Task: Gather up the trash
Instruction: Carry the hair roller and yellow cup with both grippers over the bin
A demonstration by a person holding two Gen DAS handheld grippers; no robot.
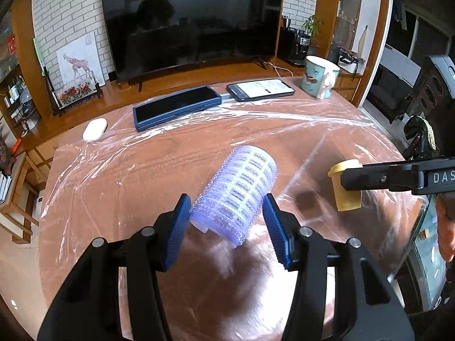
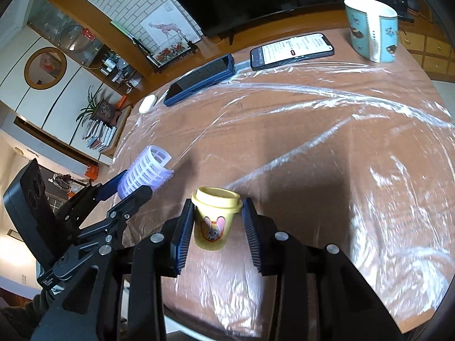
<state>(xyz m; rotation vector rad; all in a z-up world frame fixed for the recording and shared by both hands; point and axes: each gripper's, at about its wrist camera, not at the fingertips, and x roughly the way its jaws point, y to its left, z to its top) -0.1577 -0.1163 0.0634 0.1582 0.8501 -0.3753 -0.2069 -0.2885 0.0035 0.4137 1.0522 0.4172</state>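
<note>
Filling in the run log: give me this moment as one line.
left tongs: open around hair roller | right tongs: open around yellow cup | both items between pads, grip unclear | table: plastic-covered

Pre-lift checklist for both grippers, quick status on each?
1. Purple mesh hair roller between the left gripper fingers: ok.
2. Left pads touching the roller: cannot tell, slight gaps appear.
3. Small yellow lidded cup with rabbit picture between the right gripper fingers: ok.
4. Right pads touching the cup: not ok, gap on its right side.
5. Cup upright: ok.
6. Trash bin in view: not ok, none visible.
</note>
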